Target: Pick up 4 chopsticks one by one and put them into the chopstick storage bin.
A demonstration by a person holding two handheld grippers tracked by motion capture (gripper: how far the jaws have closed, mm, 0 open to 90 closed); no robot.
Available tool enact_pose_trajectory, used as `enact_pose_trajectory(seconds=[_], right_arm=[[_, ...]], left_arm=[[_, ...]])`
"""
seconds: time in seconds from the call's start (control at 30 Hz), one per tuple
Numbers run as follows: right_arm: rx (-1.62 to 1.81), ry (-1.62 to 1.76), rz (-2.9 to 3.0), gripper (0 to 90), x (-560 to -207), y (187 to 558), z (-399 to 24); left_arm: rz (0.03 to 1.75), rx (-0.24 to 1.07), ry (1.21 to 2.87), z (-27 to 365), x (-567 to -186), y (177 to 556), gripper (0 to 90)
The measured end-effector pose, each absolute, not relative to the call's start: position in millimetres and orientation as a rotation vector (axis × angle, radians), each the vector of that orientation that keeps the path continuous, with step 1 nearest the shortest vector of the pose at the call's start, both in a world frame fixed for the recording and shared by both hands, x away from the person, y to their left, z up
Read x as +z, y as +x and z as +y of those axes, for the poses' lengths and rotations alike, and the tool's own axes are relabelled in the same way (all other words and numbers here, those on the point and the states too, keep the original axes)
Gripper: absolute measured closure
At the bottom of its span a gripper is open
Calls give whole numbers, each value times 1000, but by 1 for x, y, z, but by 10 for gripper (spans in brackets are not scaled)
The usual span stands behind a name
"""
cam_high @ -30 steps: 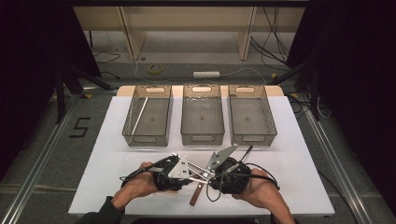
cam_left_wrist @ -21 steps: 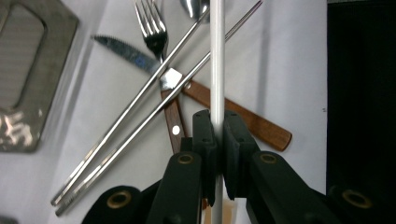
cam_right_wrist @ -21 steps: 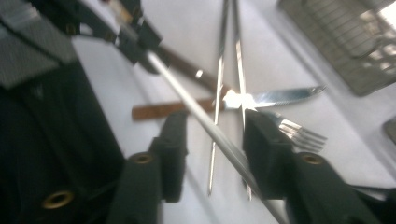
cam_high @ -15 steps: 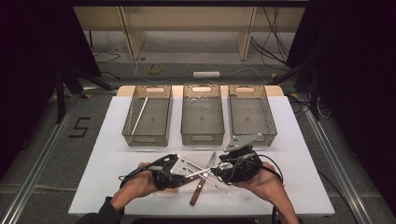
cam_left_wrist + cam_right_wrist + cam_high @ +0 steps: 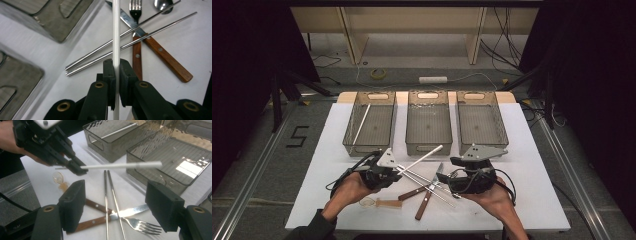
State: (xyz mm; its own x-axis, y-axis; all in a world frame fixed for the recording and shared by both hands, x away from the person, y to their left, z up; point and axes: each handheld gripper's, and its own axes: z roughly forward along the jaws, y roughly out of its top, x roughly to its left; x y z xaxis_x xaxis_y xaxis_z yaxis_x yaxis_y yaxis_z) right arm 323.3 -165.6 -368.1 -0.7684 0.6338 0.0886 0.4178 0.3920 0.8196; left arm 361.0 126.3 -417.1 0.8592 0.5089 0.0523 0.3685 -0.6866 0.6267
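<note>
Nearest the person in the high view, a wooden-handled spoon (image 5: 381, 203) lies on the white counter (image 5: 537, 200) at about 6 o'clock of the left gripper (image 5: 384, 172), close to the left hand (image 5: 347, 192). The left gripper's jaws are clamped on a white chopstick (image 5: 422, 157), which slants off the counter toward 2 o'clock, its far tip just short of the middle bin (image 5: 428, 122). In the left gripper view the stick (image 5: 116, 37) runs straight up between the closed pads. The right gripper (image 5: 447, 181), at 3 o'clock of the left one and apart from it, has its jaws wide with nothing between them; they have just been opening.

Between the two grippers lies a crossed heap: two metal chopsticks (image 5: 424, 182), a knife with a wooden handle (image 5: 427, 197) and a fork with a wooden handle (image 5: 140, 225). In the right gripper view the metal pair (image 5: 108, 195) lies over the knife blade.

Farther off, at 12 o'clock, three clear bins stand in a row; the left bin (image 5: 371, 122) holds another white chopstick (image 5: 361, 126), leaning lengthwise. The right bin (image 5: 481, 122) stands beside the middle one.
</note>
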Motion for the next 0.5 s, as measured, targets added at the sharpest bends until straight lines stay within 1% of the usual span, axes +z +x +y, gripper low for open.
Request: enact_pose_trajectory(seconds=[0.27,0.5], right_arm=[[1325,966,2343,325,-384,320,-173],[1342,1034,2285,313,-402,317,-188]], left_arm=[[739,312,2350,143,-414,369,845],[841,333,2279,163,-408,379,845]])
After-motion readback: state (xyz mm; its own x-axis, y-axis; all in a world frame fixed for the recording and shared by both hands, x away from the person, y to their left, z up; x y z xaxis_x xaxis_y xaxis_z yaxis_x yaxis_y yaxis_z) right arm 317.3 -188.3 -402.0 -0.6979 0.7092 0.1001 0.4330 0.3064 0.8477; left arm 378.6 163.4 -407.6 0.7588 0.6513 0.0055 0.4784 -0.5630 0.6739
